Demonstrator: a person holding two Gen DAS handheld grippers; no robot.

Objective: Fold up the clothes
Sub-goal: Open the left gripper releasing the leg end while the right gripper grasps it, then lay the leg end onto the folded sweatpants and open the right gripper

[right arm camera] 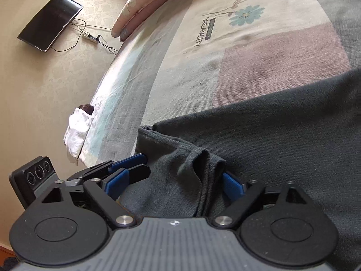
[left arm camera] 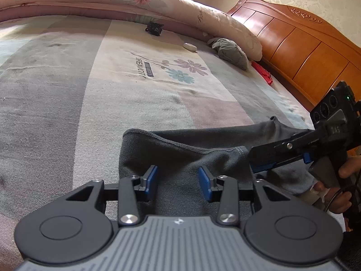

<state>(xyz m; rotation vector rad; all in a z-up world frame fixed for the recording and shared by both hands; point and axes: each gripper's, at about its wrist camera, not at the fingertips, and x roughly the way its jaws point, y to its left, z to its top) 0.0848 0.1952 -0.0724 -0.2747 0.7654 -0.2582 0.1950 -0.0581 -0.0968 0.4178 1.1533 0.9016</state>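
Dark grey garment [left arm camera: 180,149] lies bunched on the bedspread [left arm camera: 67,90]. Your left gripper [left arm camera: 177,181] hovers over its near edge, jaws parted, nothing clamped. Your right gripper [right arm camera: 178,180] is spread wide, straddling a raised fold, pads not pressing.

The left gripper [left arm camera: 177,183] sits low in the centre of its frame, blue pads partly apart. The right gripper [right arm camera: 176,181] stands with jaws wide. At the right edge of the left view, a hand [left arm camera: 348,180] grips its handle.
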